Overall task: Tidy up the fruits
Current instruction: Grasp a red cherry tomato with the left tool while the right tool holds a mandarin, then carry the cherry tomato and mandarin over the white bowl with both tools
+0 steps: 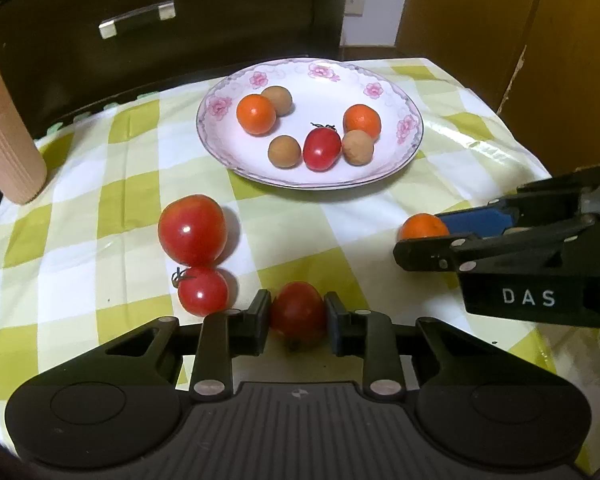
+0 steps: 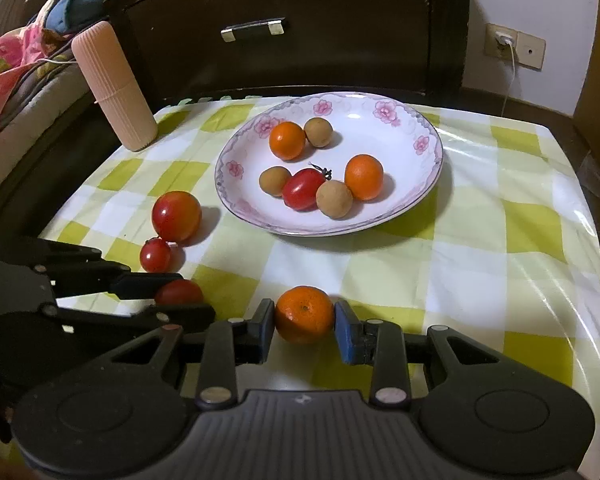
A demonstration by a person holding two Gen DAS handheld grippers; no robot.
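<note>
Glossy round tomato (image 1: 298, 312) between left tool (image 1: 298, 322) pads

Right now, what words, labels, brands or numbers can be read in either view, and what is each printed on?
"DAS": white capitals on the black body of the right gripper, seen from the left wrist view.
A small round emblem on the left gripper housing: too small to read.
Nothing else carries text.

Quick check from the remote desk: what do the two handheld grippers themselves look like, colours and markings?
Both are matte black plastic with a ribbed grey centre panel, round side discs and silver rivets on the linkage bars. The left gripper has black fingers. The right gripper has blue fingers, and white "DAS" lettering on its side. No cables or sleeves show.
</note>
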